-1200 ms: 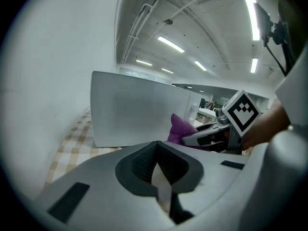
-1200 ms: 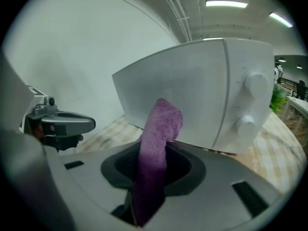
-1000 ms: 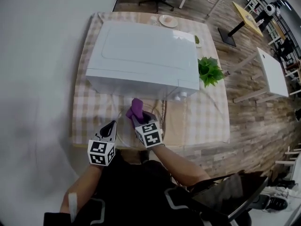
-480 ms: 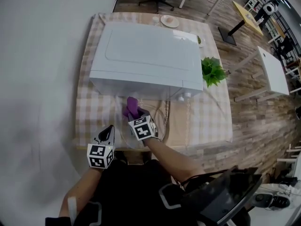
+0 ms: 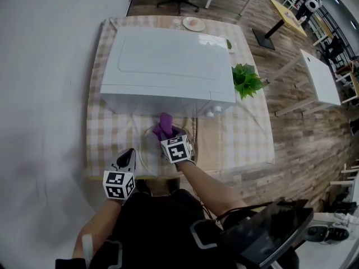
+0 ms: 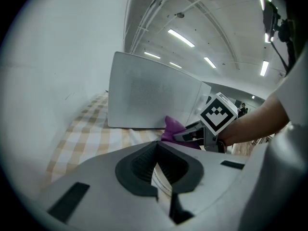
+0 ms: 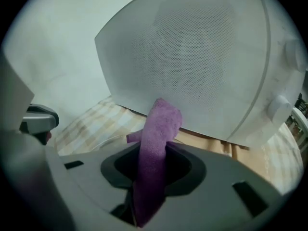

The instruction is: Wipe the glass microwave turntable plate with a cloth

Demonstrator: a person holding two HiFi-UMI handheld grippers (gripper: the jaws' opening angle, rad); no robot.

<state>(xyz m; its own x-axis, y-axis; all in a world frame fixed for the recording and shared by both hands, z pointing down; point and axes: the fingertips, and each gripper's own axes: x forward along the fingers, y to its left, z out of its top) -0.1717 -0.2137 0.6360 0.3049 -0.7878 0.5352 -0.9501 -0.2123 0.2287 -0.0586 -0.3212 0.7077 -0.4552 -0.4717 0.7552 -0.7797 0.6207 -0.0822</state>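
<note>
The glass turntable plate [image 5: 147, 151] lies on the checked tablecloth in front of the white microwave [image 5: 168, 66], faint and see-through. My left gripper [image 5: 129, 154] is at the plate's left edge, and in the left gripper view its jaws are shut on a thin pale rim [image 6: 157, 177] of the plate. My right gripper [image 5: 167, 137] is over the plate's far right part, shut on a purple cloth [image 5: 164, 124]. The cloth [image 7: 156, 143] sticks out past the jaws toward the microwave front [image 7: 202, 57]. From the left gripper view the cloth [image 6: 172, 128] and right gripper [image 6: 192, 134] show ahead.
The microwave [image 6: 149, 97] stands close behind the plate. A green plant [image 5: 247, 82] sits at its right, and small dishes [image 5: 193, 23] are at the table's far edge. The checked tablecloth [image 5: 104, 128] ends near my body, with wooden floor to the right.
My right gripper has carried the purple cloth back and forth over the plate, ending a little further right. The left gripper has stayed at the plate's left edge.
</note>
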